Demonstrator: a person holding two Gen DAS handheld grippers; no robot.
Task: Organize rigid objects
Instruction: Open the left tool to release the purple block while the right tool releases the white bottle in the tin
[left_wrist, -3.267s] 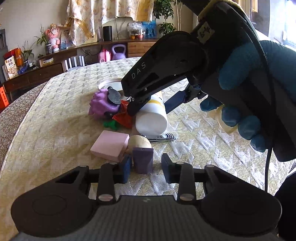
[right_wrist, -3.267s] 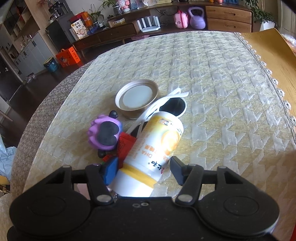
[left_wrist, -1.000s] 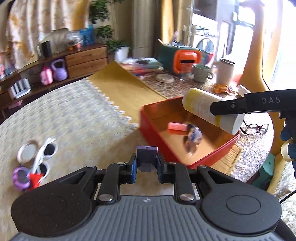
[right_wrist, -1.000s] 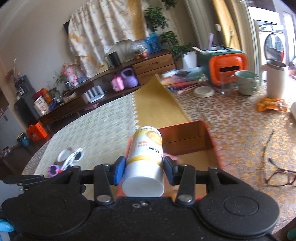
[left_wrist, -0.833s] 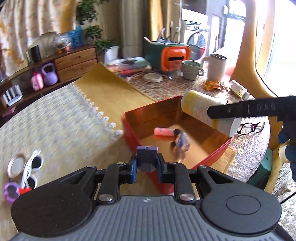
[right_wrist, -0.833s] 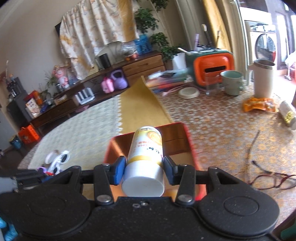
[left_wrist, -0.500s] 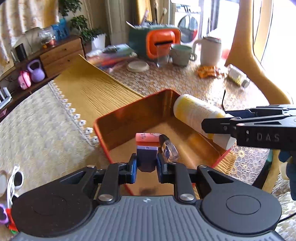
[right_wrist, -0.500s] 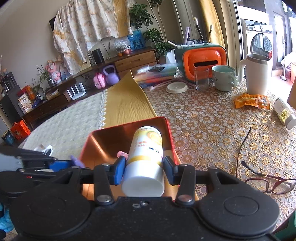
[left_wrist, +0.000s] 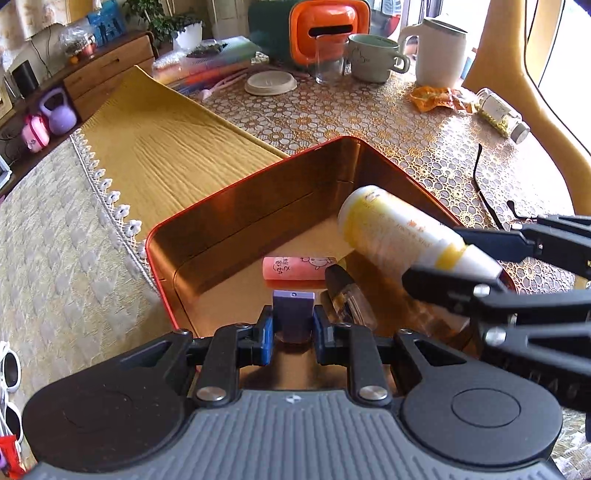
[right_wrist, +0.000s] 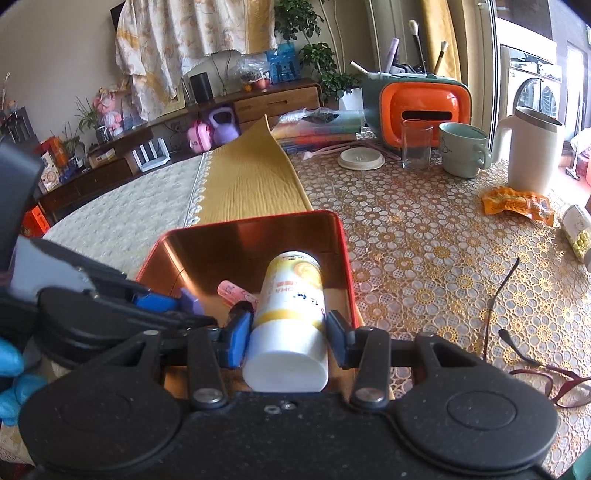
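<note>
Left gripper (left_wrist: 293, 328): my jaws pinch a purple block (left_wrist: 293, 308), held over the red tin (left_wrist: 236, 192). Right gripper (right_wrist: 284, 341): my jaws clamp a white-and-yellow bottle (right_wrist: 290, 321), tilted over the same tin. Tin floor: pink tube (left_wrist: 295, 268) and a small glass bottle (left_wrist: 347, 299), touching.

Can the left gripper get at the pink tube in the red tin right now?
Probably not yet. The left gripper is shut on a purple block, so its fingers are occupied. The pink tube lies just ahead in the red tin, path otherwise open.
</note>
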